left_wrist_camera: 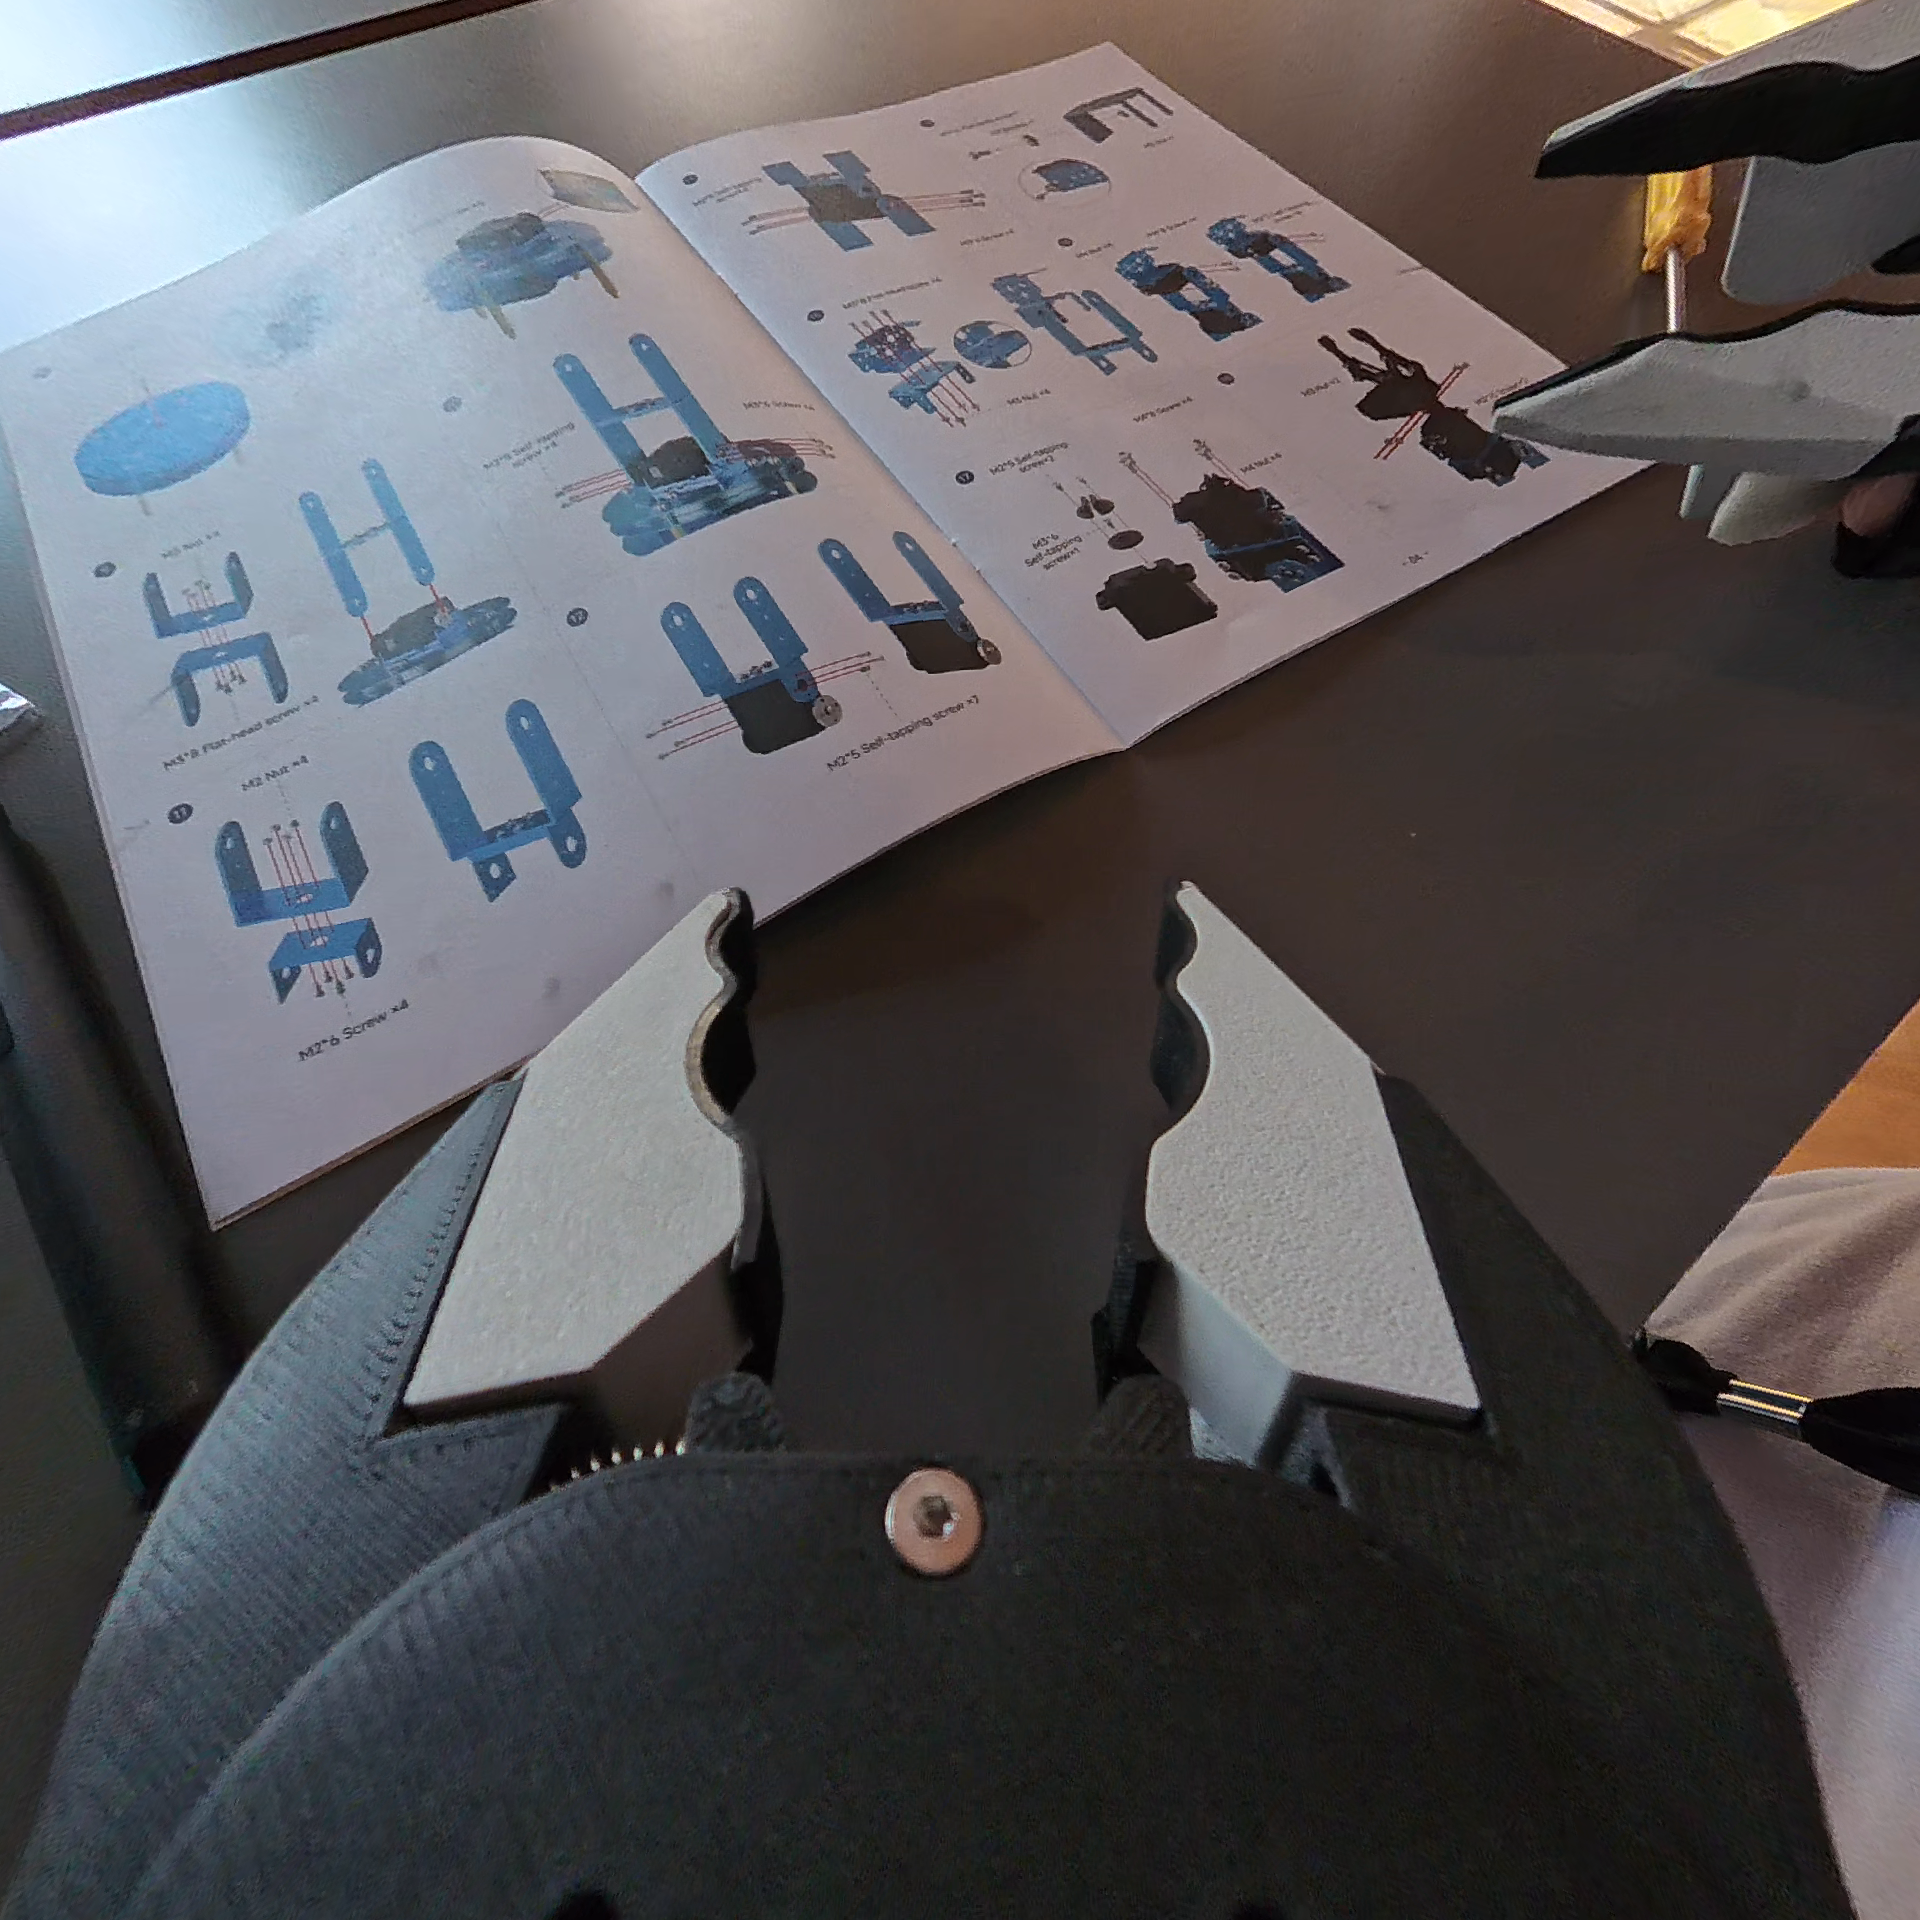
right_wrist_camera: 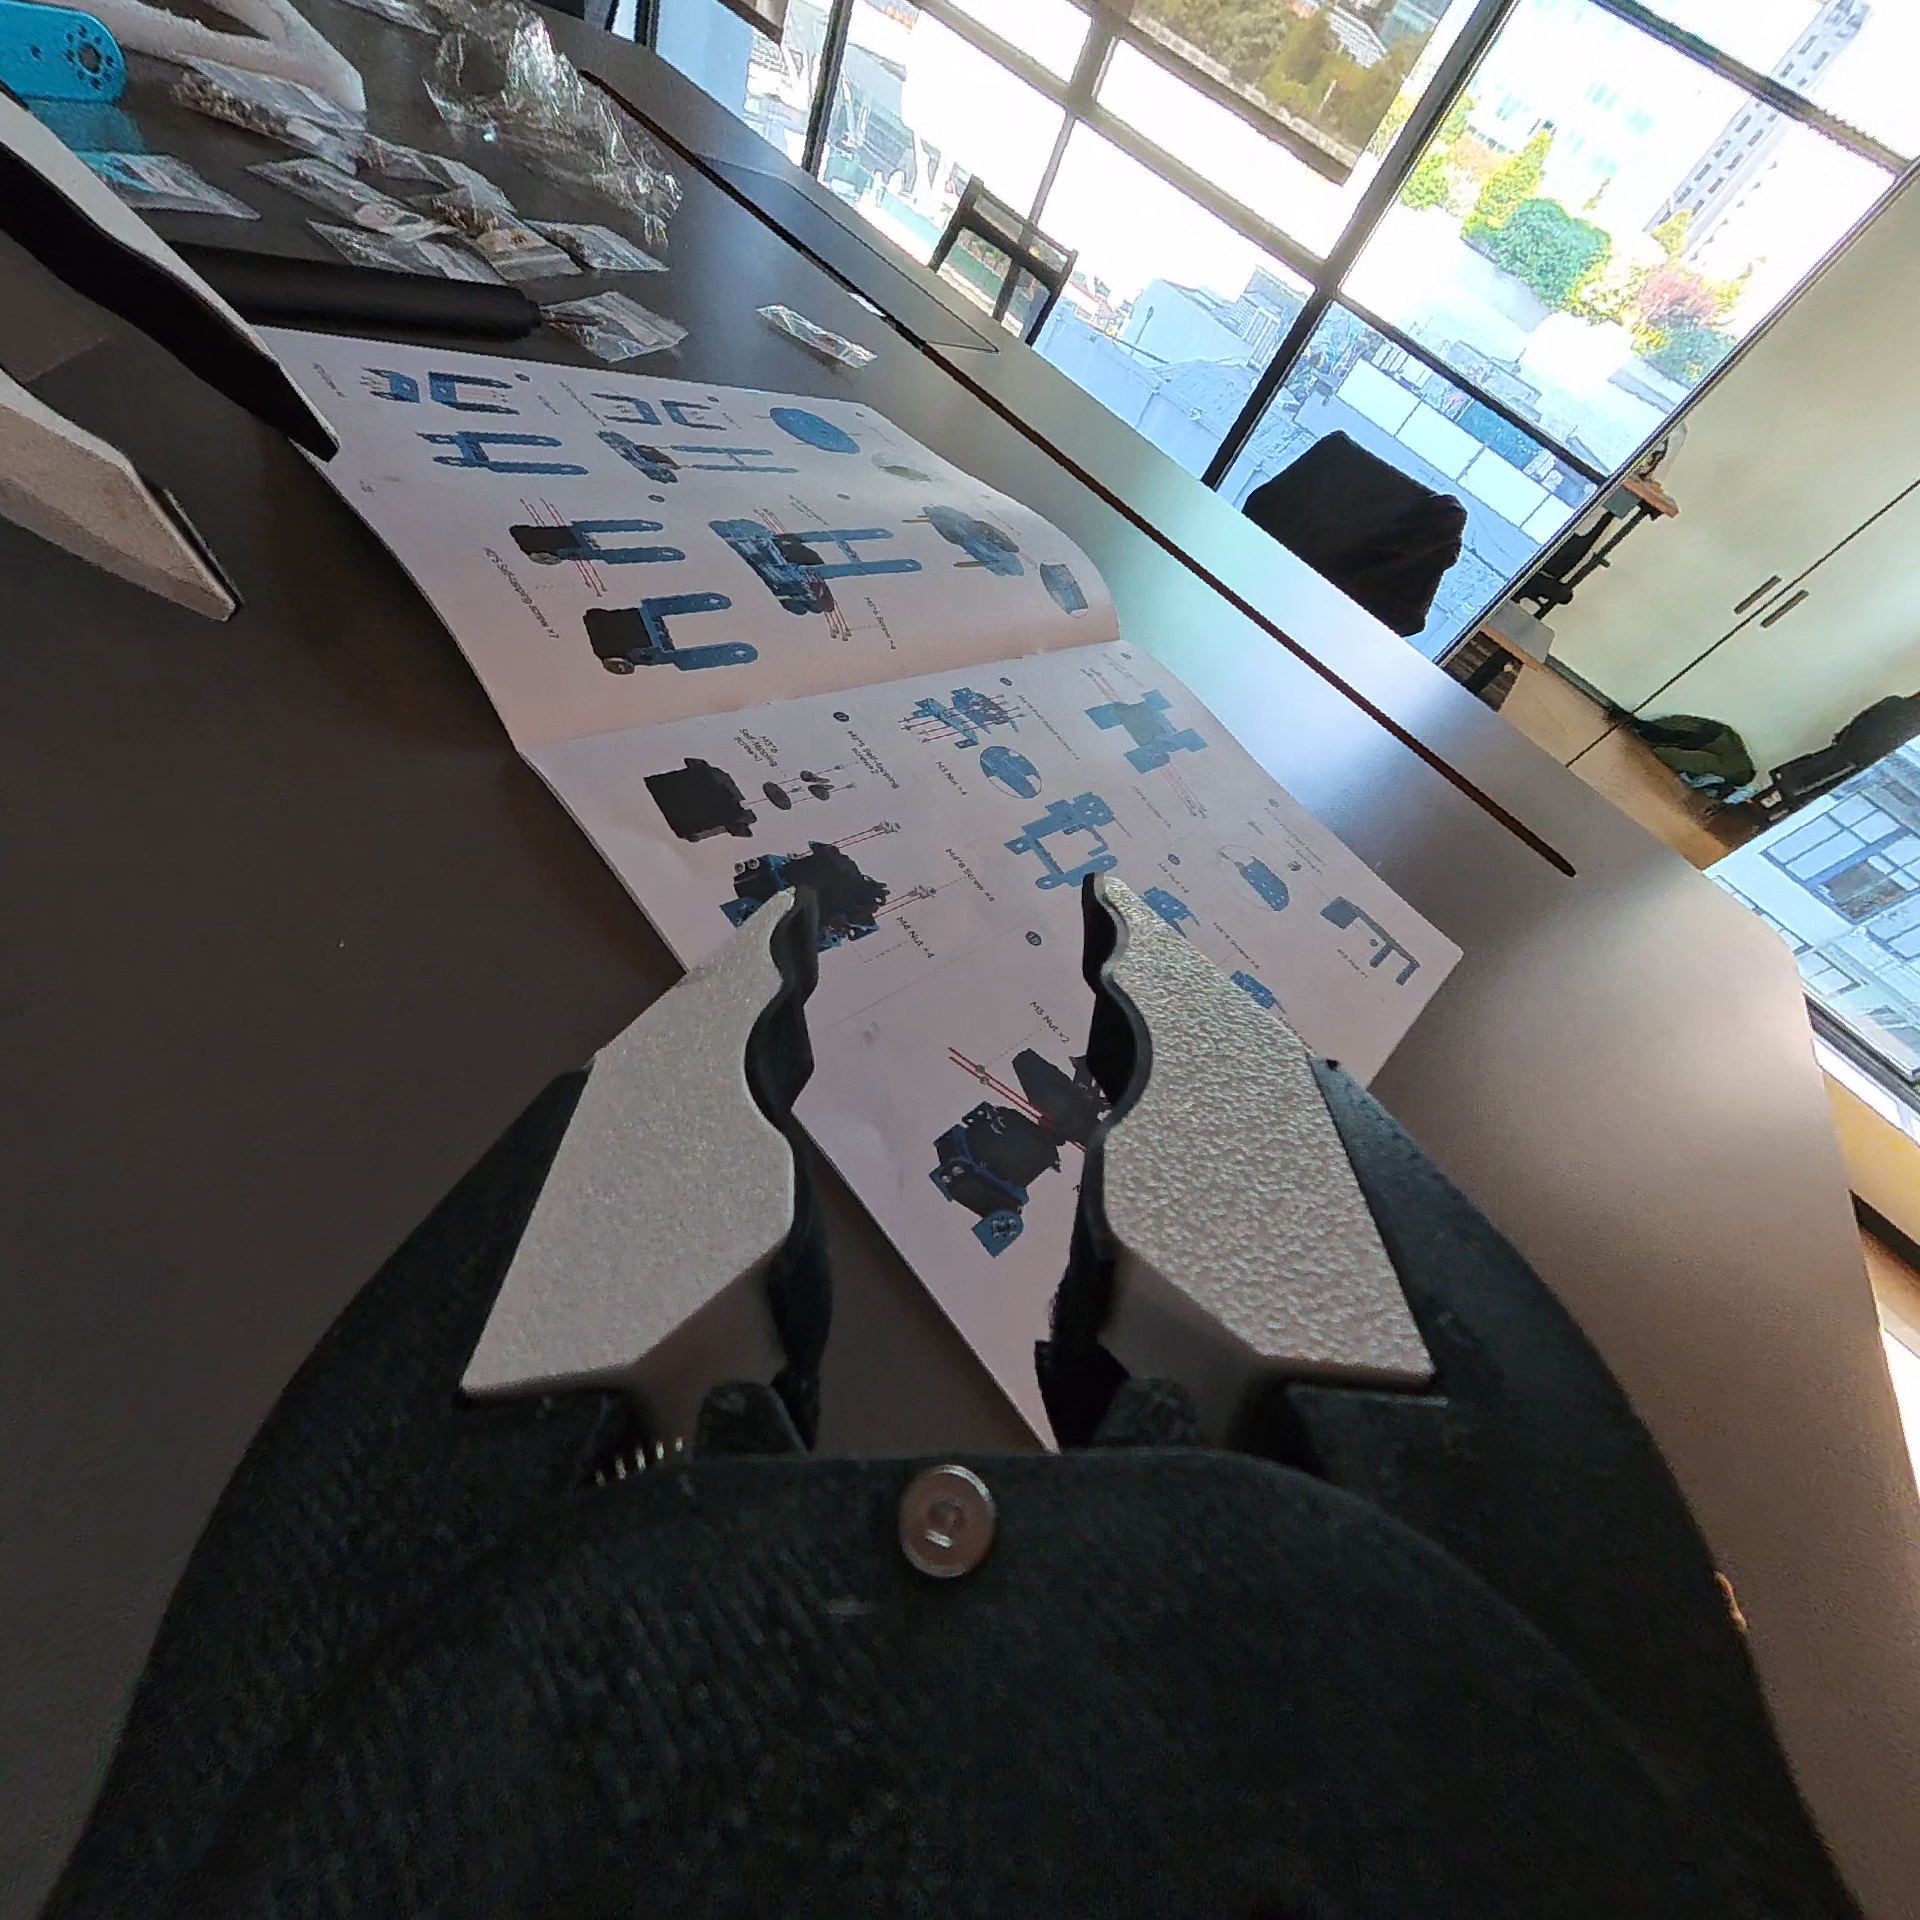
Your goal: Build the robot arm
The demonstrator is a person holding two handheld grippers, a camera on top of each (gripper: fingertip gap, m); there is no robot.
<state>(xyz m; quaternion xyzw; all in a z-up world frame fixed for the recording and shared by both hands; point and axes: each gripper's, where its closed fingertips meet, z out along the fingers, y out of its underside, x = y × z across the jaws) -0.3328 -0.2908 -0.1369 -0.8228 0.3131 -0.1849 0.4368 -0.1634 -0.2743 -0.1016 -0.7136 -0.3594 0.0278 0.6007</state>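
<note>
An open assembly booklet with blue part drawings lies flat on the dark table. My left gripper is open and empty, low over the table just short of the booklet's near edge. My right gripper is open, its jaws apart over the outer corner of the booklet's right-hand page, and the page shows between them. In the left wrist view the right gripper comes in from the right, turned on its side, with its lower finger over the page's edge. The left gripper shows at the left of the right wrist view.
A yellow-handled screwdriver lies behind the right gripper. Several clear bags of small parts and a blue part lie at the table's far end. Windows, a chair and the table edge are beyond. Grey cloth is at the near right.
</note>
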